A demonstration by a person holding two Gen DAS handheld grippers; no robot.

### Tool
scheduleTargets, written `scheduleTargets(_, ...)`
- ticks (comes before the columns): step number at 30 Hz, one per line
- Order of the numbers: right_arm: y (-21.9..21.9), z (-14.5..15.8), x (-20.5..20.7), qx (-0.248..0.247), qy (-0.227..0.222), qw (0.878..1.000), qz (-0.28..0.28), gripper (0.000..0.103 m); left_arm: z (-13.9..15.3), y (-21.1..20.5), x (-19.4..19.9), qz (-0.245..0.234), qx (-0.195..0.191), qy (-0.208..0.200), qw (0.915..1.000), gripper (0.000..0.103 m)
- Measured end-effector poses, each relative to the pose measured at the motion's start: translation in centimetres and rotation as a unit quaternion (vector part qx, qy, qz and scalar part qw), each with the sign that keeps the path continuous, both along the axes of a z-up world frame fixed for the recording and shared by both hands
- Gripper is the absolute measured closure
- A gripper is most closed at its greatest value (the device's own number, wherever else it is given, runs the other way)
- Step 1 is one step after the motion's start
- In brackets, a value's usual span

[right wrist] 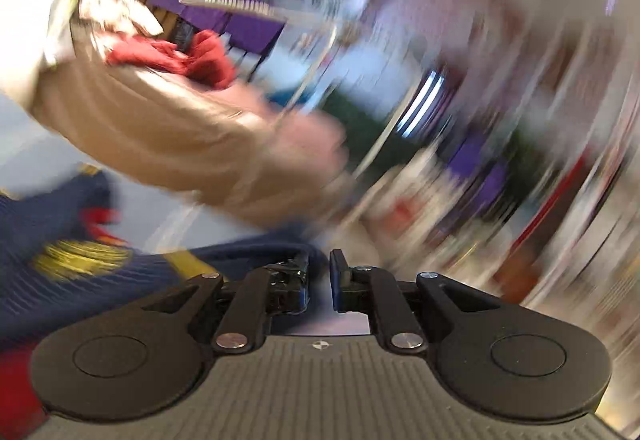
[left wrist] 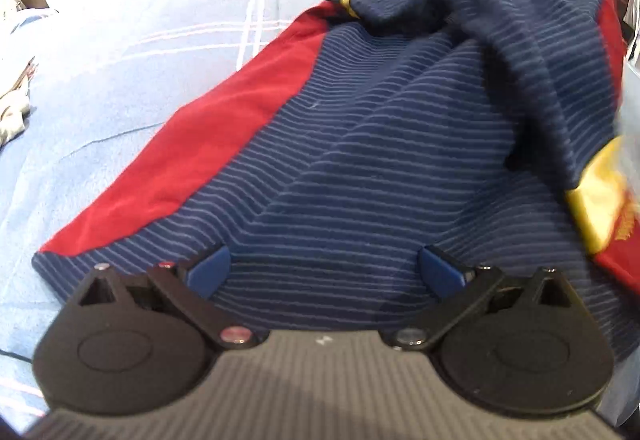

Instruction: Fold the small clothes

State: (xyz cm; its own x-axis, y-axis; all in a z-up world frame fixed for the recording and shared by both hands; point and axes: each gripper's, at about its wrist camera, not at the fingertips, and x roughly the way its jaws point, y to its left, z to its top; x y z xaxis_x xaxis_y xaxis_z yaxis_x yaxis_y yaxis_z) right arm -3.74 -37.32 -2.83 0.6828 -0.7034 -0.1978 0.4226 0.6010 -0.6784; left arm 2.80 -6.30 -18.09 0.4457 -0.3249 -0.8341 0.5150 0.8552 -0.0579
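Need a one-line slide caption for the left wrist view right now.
Open left gripper poised over the hem of a navy striped shirt with red side panel, spread on a light blue blanket.

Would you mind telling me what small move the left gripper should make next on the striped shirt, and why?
Probably lower the left gripper and close it on the near hem of the navy striped shirt. Its jaws stand wide open over that hem, holding nothing, while the shirt's far part lies bunched on the light blue blanket. The right gripper, jaws nearly closed, appears to pinch navy fabric, though that view is blurred.

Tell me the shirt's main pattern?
Navy with thin pale stripes on the shirt, plus a red side panel; clearest in the left wrist view.
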Motion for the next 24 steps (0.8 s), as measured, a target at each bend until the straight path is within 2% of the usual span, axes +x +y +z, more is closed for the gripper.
scheduleTargets(1, 0.4, -0.1, 0.0, -0.07, 0.002, 0.997, -0.011, 0.079, 0.0, -0.1, 0.1, -0.004, 0.004, -0.001, 1.0, 0.0)
scheduleTargets(2, -0.2, 0.3, -0.2, -0.058, 0.007, 0.998, -0.009, 0.06, 0.0, -0.1, 0.1, -0.004, 0.004, 0.0, 1.0, 0.0)
scheduleTargets(3, -1.0, 1.1, -0.8, 0.03, 0.003, 0.999, 0.012, 0.064, 0.0, 0.0, 0.1, -0.004, 0.003, 0.002, 1.0, 0.0)
scheduleTargets(4, -2.1, 1.7, -1.8, 0.132, -0.01, 0.99, 0.042, 0.064, 0.2, 0.3, 0.5, -0.005, 0.004, 0.004, 1.0, 0.0)
scheduleTargets(5, -3.0, 1.5, -2.5, 0.201, -0.017, 0.978, 0.052, 0.063, 0.2, 0.4, 0.6, -0.006, 0.004, 0.006, 1.0, 0.0)
scheduleTargets(6, -3.4, 0.8, -3.1, 0.237, -0.012, 0.97, 0.044, 0.061, 0.2, 0.5, 0.6, -0.006, 0.004, 0.007, 1.0, 0.0)
scheduleTargets(7, -3.6, -0.1, -3.7, 0.25, -0.007, 0.968, 0.035, 0.061, 0.1, 0.6, 0.7, -0.006, 0.005, 0.007, 0.9999, 0.0)
scheduleTargets(9, -3.2, -2.1, -5.4, 0.254, -0.003, 0.967, 0.025, 0.051, 0.0, 0.6, 0.5, -0.007, 0.006, 0.004, 1.0, 0.0)
scheduleTargets(11, -3.0, -3.9, -6.7, 0.271, 0.016, 0.963, 0.007, 0.046, -0.3, -0.4, 1.4, -0.006, 0.007, 0.004, 0.9999, 0.0)
scheduleTargets(13, -3.1, -6.0, -7.7, 0.321, 0.027, 0.947, -0.001, 0.041, -0.3, -0.5, 1.4, -0.006, 0.008, 0.006, 0.9999, 0.0)
scheduleTargets(15, -3.1, -8.1, -7.6, 0.361, 0.048, 0.931, 0.007, 0.04, -0.3, -0.5, 1.4, -0.005, 0.011, 0.006, 0.9999, 0.0)
scheduleTargets(18, -1.8, -10.1, -5.8, 0.362, 0.067, 0.929, 0.027, 0.042, -0.4, -0.6, 1.3, -0.004, 0.014, 0.005, 0.9999, 0.0)
scheduleTargets(20, -1.6, -10.7, -4.3, 0.355, 0.045, 0.933, 0.036, 0.041, -0.4, -0.6, 1.2, -0.004, 0.016, 0.005, 0.9999, 0.0)
scheduleTargets(22, -1.8, -10.8, -2.4, 0.354, 0.01, 0.934, 0.046, 0.032, -0.4, -0.6, 1.2, -0.004, 0.016, 0.005, 0.9998, 0.0)
scheduleTargets(23, -2.1, -10.8, -1.3, 0.373, -0.002, 0.927, 0.052, 0.024, -0.4, -0.6, 1.2, -0.004, 0.017, 0.005, 0.9998, 0.0)
scheduleTargets(24, -2.5, -10.8, -0.2, 0.412, -0.015, 0.909, 0.063, 0.021, -0.4, -0.6, 1.2, -0.004, 0.018, 0.006, 0.9998, 0.0)
